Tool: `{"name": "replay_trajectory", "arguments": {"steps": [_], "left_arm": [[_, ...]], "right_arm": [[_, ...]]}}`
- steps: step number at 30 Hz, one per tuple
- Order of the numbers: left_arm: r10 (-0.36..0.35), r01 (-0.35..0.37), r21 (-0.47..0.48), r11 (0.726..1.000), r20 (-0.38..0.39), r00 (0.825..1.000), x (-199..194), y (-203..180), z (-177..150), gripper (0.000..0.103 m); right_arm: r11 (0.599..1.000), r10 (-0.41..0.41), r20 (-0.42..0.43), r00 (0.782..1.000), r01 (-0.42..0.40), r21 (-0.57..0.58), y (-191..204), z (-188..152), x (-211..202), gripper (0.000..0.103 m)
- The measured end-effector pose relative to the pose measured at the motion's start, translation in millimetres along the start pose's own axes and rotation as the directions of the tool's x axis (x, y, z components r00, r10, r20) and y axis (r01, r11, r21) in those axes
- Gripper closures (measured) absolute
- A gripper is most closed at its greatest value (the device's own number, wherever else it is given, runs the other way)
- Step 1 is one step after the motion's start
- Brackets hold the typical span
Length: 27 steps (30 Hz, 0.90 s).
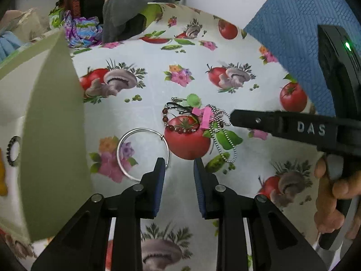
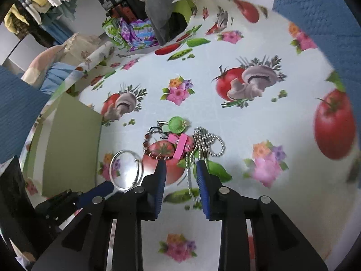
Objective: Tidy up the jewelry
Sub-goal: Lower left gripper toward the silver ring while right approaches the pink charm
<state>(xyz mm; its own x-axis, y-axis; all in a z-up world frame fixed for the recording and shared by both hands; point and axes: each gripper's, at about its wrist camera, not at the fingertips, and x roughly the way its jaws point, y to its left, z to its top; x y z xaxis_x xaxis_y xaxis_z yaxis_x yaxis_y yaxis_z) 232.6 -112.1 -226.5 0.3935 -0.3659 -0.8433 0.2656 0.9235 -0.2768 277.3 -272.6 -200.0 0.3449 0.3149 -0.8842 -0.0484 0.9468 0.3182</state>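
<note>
Left hand-held gripper (image 1: 178, 161) open, empty, low over counter (image 1: 158, 85). Silver bangle (image 1: 142, 154) just ahead-left, touching left finger, beside green box (image 1: 52, 135). Right hand-held gripper (image 2: 181, 163) open, empty, nearer the ball chain (image 2: 204, 144): heaped ahead, tail running back between fingers. Bead bracelet (image 2: 155, 152) and pink clip (image 2: 180, 145) tangled alongside.

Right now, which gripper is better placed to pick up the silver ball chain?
Right gripper: its open jaws already straddle the ball chain. Left gripper sits open nearer the silver bangle.
</note>
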Motion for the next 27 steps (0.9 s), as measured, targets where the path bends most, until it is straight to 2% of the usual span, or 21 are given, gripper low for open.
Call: {"name": "replay_trajectory", "arguments": {"steps": [7, 13, 15, 16, 17, 18, 19, 27], "left_arm": [[0.044, -0.043, 0.062, 0.997, -0.007, 0.999, 24, -4, -1, 0.076], [0.079, -0.08, 0.102, 0.992, 0.008, 0.997, 33, -4, 1, 0.076], [0.083, -0.084, 0.104, 0.991, 0.017, 0.996, 34, -3, 3, 0.077], [0.084, -0.086, 0.103, 0.991, 0.022, 0.996, 34, -3, 4, 0.079], [0.09, -0.092, 0.104, 0.99, 0.024, 0.996, 35, -3, 4, 0.09], [0.095, -0.097, 0.101, 0.99, 0.023, 0.995, 37, -3, 5, 0.095], [0.091, -0.092, 0.093, 0.991, 0.023, 0.996, 39, -2, 6, 0.098], [0.063, -0.064, 0.034, 0.997, 0.02, 0.998, 29, 1, 11, 0.101]], "right_arm": [[0.998, -0.01, -0.039, 0.999, 0.007, -0.062, -1, 15, 36, 0.077], [0.993, -0.028, -0.067, 0.997, 0.02, -0.113, 3, 14, 56, 0.077], [0.992, -0.03, -0.047, 0.998, 0.024, -0.124, 3, 12, 56, 0.079], [0.991, -0.036, -0.041, 0.999, 0.031, -0.131, 3, 12, 56, 0.082], [0.99, -0.052, -0.035, 0.998, 0.047, -0.135, 3, 11, 56, 0.088], [0.99, -0.058, -0.03, 0.998, 0.053, -0.132, 3, 12, 56, 0.092], [0.99, -0.061, -0.029, 0.998, 0.057, -0.127, 2, 12, 55, 0.092], [0.99, -0.074, 0.024, 0.997, 0.077, -0.119, 7, 12, 28, 0.092]]}}
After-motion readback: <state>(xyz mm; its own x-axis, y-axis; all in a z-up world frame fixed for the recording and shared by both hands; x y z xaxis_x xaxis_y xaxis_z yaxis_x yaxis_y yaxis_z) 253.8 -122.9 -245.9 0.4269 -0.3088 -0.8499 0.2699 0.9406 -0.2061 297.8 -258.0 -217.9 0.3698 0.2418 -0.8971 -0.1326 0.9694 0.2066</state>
